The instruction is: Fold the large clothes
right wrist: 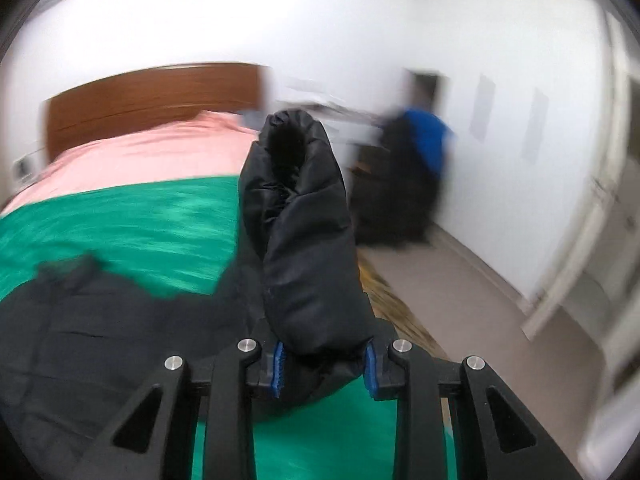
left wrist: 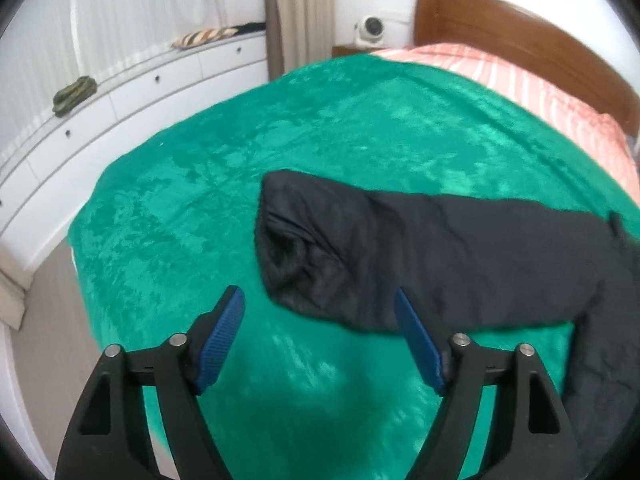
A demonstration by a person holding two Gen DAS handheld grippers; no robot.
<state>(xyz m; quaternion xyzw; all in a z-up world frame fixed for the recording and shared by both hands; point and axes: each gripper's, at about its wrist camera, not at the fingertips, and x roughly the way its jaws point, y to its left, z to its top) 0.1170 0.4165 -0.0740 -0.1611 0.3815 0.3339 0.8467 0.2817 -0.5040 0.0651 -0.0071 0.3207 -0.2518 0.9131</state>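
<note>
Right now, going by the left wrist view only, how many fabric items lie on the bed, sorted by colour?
Green: 1, the blanket spread over the bed
Black: 1, the padded jacket lying on the blanket
Pink striped: 1, the bedding by the headboard
Total: 3

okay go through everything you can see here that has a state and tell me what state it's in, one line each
left gripper: open, empty, above the blanket.
right gripper: shut on the jacket sleeve.
jacket sleeve: lifted, sticking up between the pads.
black jacket: lying on the bed, other sleeve stretched flat.
green blanket: spread over the bed.
drawers: closed.
</note>
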